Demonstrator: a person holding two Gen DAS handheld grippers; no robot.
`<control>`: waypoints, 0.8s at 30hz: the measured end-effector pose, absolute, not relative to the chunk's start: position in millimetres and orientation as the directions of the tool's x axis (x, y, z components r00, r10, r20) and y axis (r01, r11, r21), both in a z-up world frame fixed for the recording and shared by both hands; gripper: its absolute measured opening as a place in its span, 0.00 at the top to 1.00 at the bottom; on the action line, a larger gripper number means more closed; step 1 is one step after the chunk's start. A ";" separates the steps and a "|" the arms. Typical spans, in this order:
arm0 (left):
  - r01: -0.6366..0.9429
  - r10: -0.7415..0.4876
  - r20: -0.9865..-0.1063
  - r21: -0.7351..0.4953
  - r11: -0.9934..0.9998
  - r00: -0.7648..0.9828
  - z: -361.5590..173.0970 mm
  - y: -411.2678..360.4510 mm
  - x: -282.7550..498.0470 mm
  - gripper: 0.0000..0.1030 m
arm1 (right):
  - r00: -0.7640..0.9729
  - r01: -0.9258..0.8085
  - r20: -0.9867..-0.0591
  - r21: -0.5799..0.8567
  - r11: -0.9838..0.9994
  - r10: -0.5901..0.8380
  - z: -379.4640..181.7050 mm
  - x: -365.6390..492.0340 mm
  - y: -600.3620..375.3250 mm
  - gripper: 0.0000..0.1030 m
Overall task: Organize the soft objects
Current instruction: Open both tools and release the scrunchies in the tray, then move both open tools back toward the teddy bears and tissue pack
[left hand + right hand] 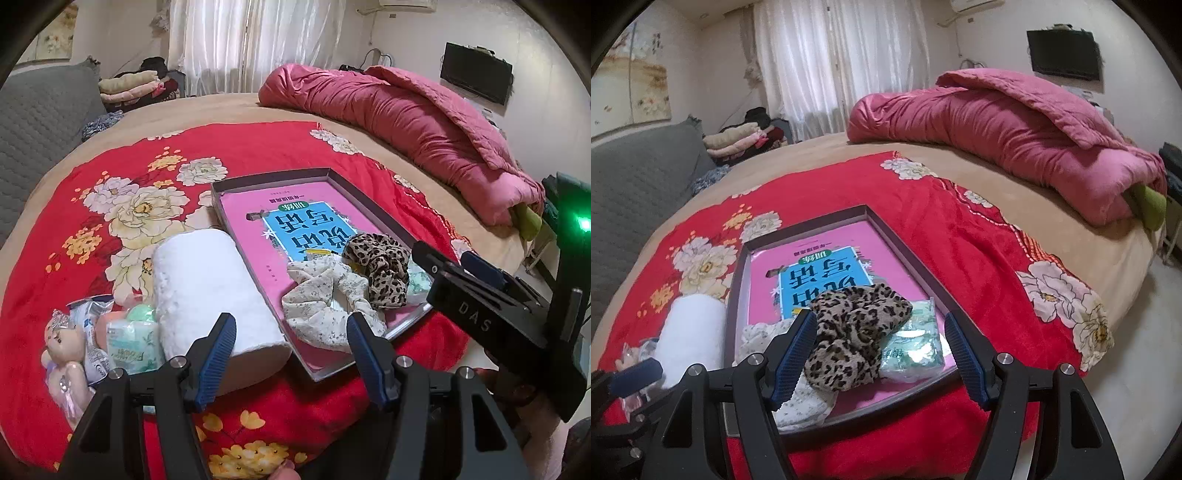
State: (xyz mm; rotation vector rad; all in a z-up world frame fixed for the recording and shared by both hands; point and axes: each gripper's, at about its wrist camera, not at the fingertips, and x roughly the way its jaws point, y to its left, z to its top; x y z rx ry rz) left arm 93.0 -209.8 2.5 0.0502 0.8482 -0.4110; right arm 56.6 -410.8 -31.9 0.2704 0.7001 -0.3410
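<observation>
Both sets of jaws stand spread and hold nothing: the left gripper (291,336) hangs over the near edge of the tray (314,176), between the white roll (210,284) and the floral scrunchie (317,299), and the right gripper (881,349) hangs above the leopard scrunchie (849,332) without its pads touching it

By my reading the sorting is partly done. Lying in the tray, at its near end, are the leopard scrunchie, the floral scrunchie, which spills a little over the tray's near rim, and a green tissue pack (916,347) just beside the leopard one. Still out on the bed's red blanket (258,147) are the white roll, touching the tray's left wall, and beyond it a huddle of small things: another tissue pack (133,341), a small teddy bear (62,350) and some wrapped packets that I cannot make out

Room in the tray is plentiful at the far end, where only its printed pink bottom (255,218) shows. The roll is bulky and lies between the left gripper and the small items. Further off a rolled pink quilt (406,125) lies well apart across the bed
</observation>
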 end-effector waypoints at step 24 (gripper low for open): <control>0.334 -0.339 -0.687 -0.147 0.931 0.642 31.8 -160.5 58.9 0.40 | 0.781 0.274 -0.605 0.103 0.956 -0.159 16.3 30.3 -351.3 0.28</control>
